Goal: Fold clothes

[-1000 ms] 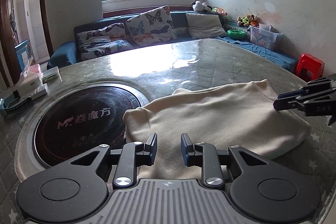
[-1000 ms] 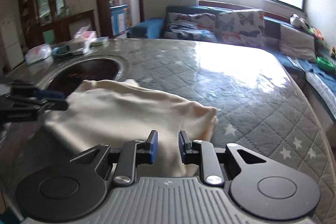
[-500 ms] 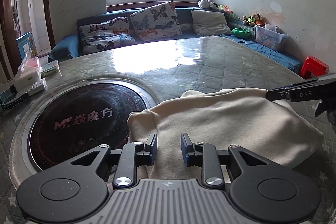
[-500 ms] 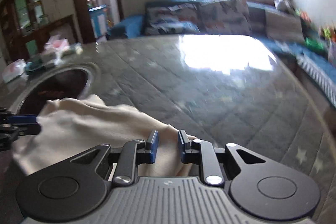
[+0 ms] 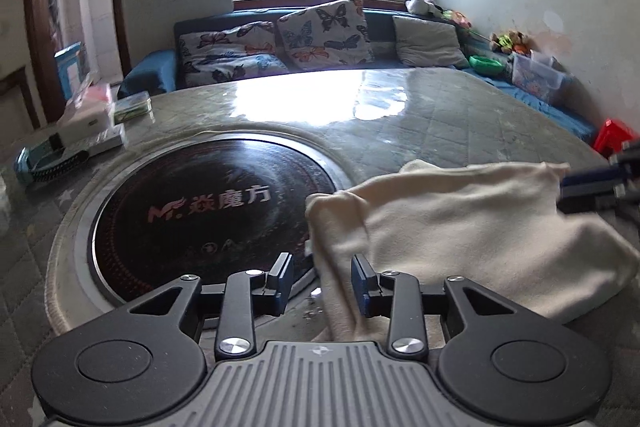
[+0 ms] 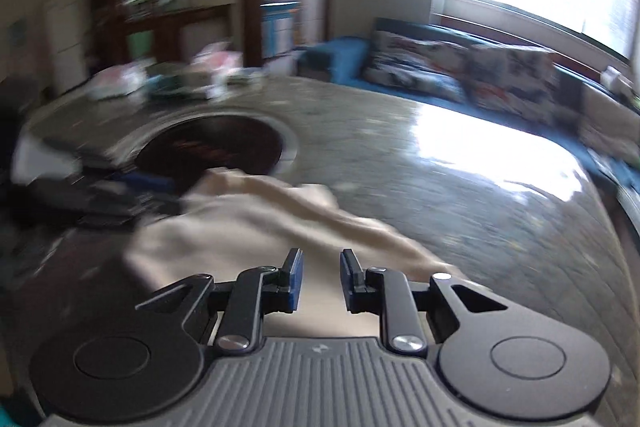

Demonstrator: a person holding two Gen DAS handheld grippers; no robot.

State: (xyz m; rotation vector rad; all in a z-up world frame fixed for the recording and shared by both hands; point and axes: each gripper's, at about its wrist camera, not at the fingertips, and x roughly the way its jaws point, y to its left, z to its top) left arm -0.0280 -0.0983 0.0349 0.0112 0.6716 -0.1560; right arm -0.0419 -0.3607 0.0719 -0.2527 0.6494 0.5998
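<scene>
A folded cream garment (image 5: 472, 227) lies on the round quilted table (image 5: 420, 115), partly over the black cooktop. My left gripper (image 5: 322, 283) is open, its jaws apart over the garment's left edge, which runs between them. My right gripper (image 6: 320, 277) is open above the garment's right part (image 6: 256, 227); that view is motion-blurred. The right gripper's fingers (image 5: 592, 187) show at the garment's far right corner in the left wrist view. The left gripper appears as a dark blur (image 6: 108, 195) in the right wrist view.
A round black cooktop (image 5: 200, 207) with red lettering is set in the table's left half. Tissue packs and small boxes (image 5: 88, 123) sit at the table's left edge. A blue sofa with butterfly cushions (image 5: 320, 35) stands behind. A red stool (image 5: 614, 137) is at the right.
Both grippers shifted left along the garment. The left gripper's jaws now sit over the garment's left edge beside the cooktop. The right gripper swung quickly; its view is blurred.
</scene>
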